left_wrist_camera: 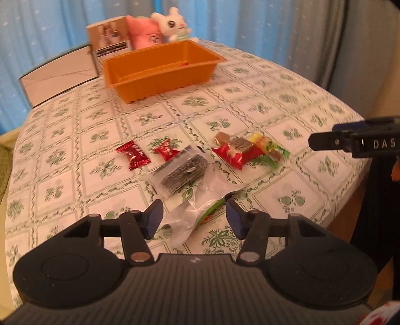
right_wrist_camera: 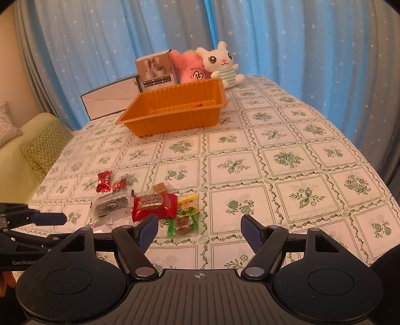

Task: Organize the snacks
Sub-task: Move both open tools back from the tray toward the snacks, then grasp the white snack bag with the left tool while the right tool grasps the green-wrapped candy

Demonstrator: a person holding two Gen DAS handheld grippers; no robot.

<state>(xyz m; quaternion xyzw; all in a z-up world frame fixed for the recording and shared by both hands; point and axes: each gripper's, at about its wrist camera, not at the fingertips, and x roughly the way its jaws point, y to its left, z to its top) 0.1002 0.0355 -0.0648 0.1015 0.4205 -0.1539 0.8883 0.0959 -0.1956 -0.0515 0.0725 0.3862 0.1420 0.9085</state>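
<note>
From the left wrist, the left gripper (left_wrist_camera: 194, 217) hangs with its jaws apart over a clear wrapper (left_wrist_camera: 197, 212) that lies between the pads, neither pad pressing it. Just beyond lie a dark packet (left_wrist_camera: 183, 172), two red candies (left_wrist_camera: 132, 155) to its left, and a heap of red, yellow and green snacks (left_wrist_camera: 247, 150) to its right. The right gripper (left_wrist_camera: 325, 141) pokes in from the right edge, near that heap. Far off stands the orange tray (left_wrist_camera: 162, 75), with a box (left_wrist_camera: 110, 40) and plush toys (left_wrist_camera: 172, 23) behind it. From the right wrist, the right gripper (right_wrist_camera: 200, 235) stands wide and empty above the tablecloth (right_wrist_camera: 287, 160); the red packet (right_wrist_camera: 153, 203) lies just beyond its left pad, the dark packet (right_wrist_camera: 111, 203) further left. The left gripper (right_wrist_camera: 50, 218) enters from the left edge (its jaws cannot be judged here). The tray (right_wrist_camera: 175, 110) sits far and central, something red in it. Blue starred curtains (right_wrist_camera: 300, 50) hang behind; a green sofa (right_wrist_camera: 25, 150) stands left.
</note>
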